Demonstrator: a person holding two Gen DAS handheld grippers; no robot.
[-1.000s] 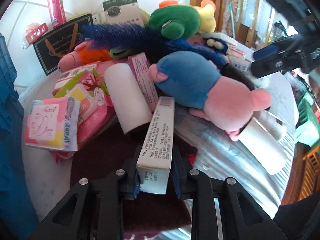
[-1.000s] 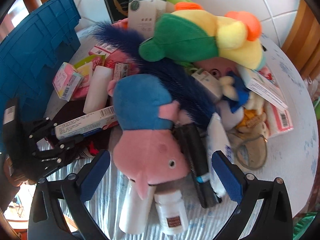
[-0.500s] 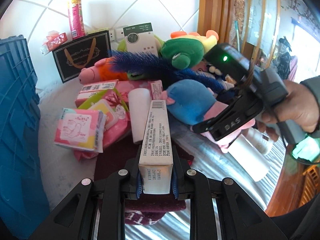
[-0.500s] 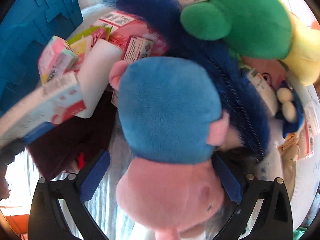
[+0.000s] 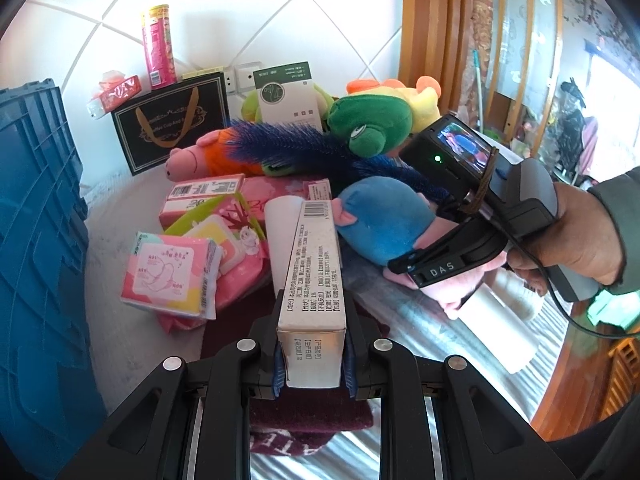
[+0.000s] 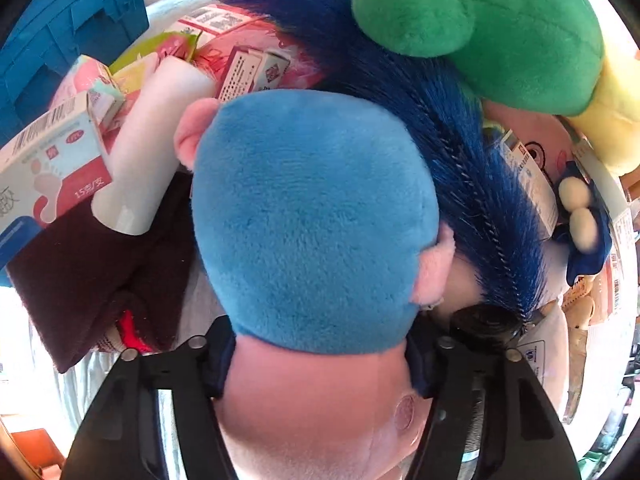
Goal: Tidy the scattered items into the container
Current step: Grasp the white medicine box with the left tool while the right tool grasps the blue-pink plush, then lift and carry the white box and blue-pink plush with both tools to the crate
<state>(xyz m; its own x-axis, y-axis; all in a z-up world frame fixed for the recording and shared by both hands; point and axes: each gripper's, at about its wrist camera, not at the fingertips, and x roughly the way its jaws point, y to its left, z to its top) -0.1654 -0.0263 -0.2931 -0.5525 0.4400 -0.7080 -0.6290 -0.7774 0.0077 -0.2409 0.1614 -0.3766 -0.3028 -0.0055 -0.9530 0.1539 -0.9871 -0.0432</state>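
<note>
My left gripper (image 5: 312, 364) is shut on a long white carton (image 5: 314, 268) and holds it lifted above the pile. The carton also shows in the right wrist view (image 6: 52, 160). My right gripper (image 6: 320, 354) has closed around the blue and pink plush toy (image 6: 312, 216), its pads pressing the pink neck. The toy (image 5: 380, 224) and the right gripper (image 5: 432, 270) show in the left wrist view. The blue crate (image 5: 36, 264) stands at the left.
A heap lies on the table: pink pad packs (image 5: 172, 276), a white roll (image 5: 280, 232), a blue feather duster (image 5: 304, 148), a green and yellow plush (image 5: 376, 120), a dark red cloth (image 5: 312, 420). A black gift bag (image 5: 172, 124) leans on the tiled wall.
My left gripper lifted the carton up and back. My right gripper moved in over the blue and pink plush and closed on it.
</note>
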